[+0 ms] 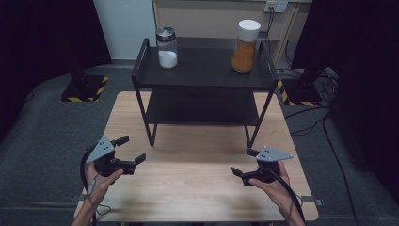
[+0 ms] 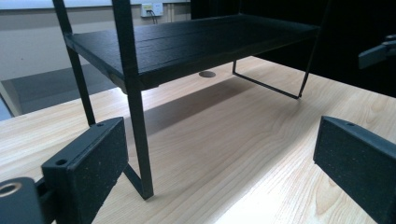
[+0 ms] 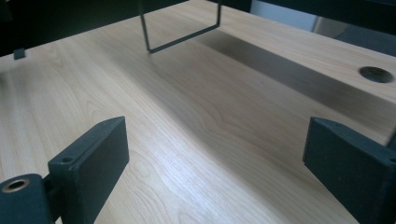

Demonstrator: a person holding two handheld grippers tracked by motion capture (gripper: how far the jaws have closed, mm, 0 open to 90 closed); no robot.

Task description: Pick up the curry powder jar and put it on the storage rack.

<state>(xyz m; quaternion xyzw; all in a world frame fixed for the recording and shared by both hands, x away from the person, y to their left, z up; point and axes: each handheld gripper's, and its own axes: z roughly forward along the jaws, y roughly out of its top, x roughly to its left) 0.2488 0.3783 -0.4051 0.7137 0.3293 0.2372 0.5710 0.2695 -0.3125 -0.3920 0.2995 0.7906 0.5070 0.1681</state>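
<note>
Cut off and hidden parts

In the left gripper view the rack (image 2: 187, 42) loses its top shelf past the upper edge, and the right gripper (image 2: 379, 51) is clipped at the right edge. In the high view the rack's top shelf hides most of its lower shelf, and both forearms are cut at the bottom edge.

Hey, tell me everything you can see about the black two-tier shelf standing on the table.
The black two-tier shelf stands upright toward the far side of the light wooden table. It looks like dark wood-grain boards in a thin black metal frame with looped legs resting on the tabletop. Its lower tier is bare. On the top tier stand a glass jar of white powder at left and a white-lidded jar of orange powder at right.
</note>
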